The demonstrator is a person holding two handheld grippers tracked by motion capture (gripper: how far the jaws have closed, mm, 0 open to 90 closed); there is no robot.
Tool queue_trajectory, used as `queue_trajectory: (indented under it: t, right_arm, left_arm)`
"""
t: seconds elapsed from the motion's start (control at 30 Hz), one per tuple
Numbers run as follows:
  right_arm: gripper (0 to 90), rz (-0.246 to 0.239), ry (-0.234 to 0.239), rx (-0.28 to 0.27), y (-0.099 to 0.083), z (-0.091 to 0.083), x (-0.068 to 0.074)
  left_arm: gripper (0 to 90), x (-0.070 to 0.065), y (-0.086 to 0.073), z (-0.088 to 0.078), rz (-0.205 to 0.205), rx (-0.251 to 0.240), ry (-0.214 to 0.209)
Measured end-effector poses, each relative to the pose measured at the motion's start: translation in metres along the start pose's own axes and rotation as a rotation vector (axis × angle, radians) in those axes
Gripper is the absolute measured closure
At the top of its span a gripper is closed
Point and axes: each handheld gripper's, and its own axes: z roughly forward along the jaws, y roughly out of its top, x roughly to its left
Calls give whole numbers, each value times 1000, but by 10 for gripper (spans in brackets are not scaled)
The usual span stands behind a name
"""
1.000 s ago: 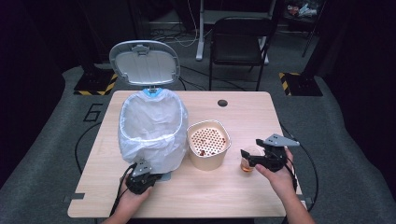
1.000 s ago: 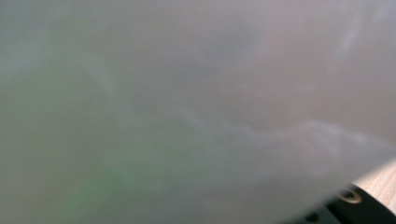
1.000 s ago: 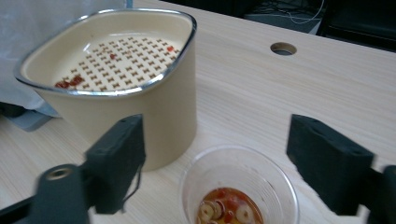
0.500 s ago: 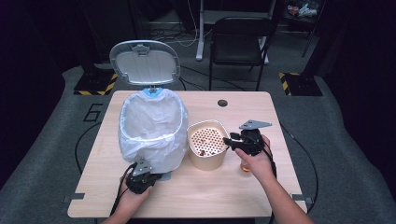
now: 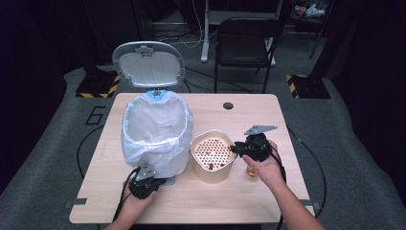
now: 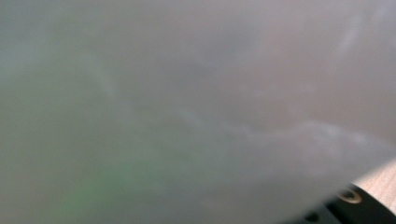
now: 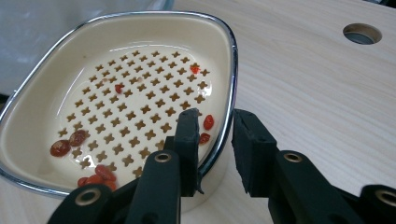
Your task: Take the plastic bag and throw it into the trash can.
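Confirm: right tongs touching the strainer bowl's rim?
Cannot tell. In the right gripper view the right tongs straddle the cream strainer bowl's chrome rim, one jaw inside, one outside. The jaws have just been closing; a sliver of gap seems left.

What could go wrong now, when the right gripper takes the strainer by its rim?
1. The right gripper straddles only the thin rim of the strainer, one jaw inside and one outside; its jaws have just been closing. Such a narrow edge hold may slip or let it tilt.
2. The red bits lie loose and could spill on the table.
3. The bin stands close beside; lifting may bump its bag.
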Motion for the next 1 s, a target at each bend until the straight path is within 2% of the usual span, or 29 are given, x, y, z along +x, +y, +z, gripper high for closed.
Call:
queue_trajectory:
  t: [0.17,0.2,0.27,0.37,0.43,0.47,0.53,0.67,0.77,0.83,1.0]
  right_arm:
    - [684,-19,9,-7,-13,-13,10]
    - [620,-16,16,-18,-15,-17,11]
    - [514,-7,18,-79,-19,-25,14]
    - [360,1,-26,-178,-23,-41,15]
    - [282,-11,-100,-220,-29,-52,12]
    - [240,-11,-120,-229,-33,-56,8]
    - [149,4,-149,-214,-41,-59,1]
    - [76,32,-196,-174,-63,-56,-12]
    - [44,67,-193,-149,-75,-48,-20]
    - [46,74,-192,-131,-81,-40,-22]
    - [67,48,-195,-88,-88,-17,-23]
  left_arm:
    - [900,0,0,0,0,-2,-2]
    - [900,0,0,0,0,-2,-2]
    - [900,0,0,0,-1,-1,-1]
    - [900,0,0,0,-1,-1,-1]
    - [900,0,0,0,-2,-1,0]
    - [900,0,0,0,-2,-1,0]
    - [900,0,0,0,-2,-1,-1]
    - [900,0,0,0,-2,-3,-3]
    - [900,0,0,0,-3,-2,-4]
    - [900,0,0,0,-3,-1,-3]
    - [900,0,0,0,-6,0,-1]
